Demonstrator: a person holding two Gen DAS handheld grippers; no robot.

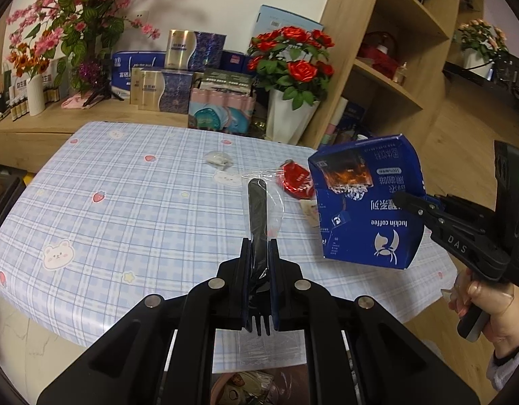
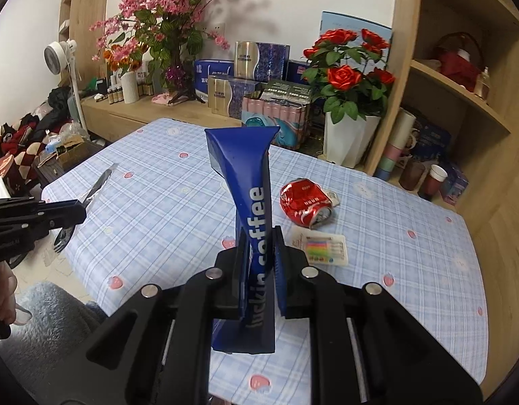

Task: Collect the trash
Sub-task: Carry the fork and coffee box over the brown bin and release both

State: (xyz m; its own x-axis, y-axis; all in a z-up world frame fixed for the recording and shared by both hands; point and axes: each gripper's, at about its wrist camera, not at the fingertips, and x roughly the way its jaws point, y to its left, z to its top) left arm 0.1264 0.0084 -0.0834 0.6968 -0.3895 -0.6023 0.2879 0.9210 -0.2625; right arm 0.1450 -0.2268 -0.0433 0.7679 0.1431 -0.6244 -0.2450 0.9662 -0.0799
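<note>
One wrapped black fork [image 1: 257, 222] sits clamped in the left gripper [image 1: 259, 253] at lower centre, one blue coffee box [image 2: 252, 222] pinched by the right gripper [image 2: 261, 246], with one crushed red can [image 2: 306, 207] and one candle packet [image 2: 322, 248] lying on the checked table [image 2: 165, 202] right of centre.

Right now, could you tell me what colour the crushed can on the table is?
Red with white lettering; the crushed can shows best in the right wrist view.

I see checked tablecloth [image 2: 165, 202] with strawberry prints. Red roses in white pot [image 2: 352, 141] beside wooden shelving [image 2: 462, 101]. Pink blossoms [image 1: 90, 10] and stacked gift boxes [image 1: 178, 74] on sideboard. White fan [image 2: 57, 55] far left.
</note>
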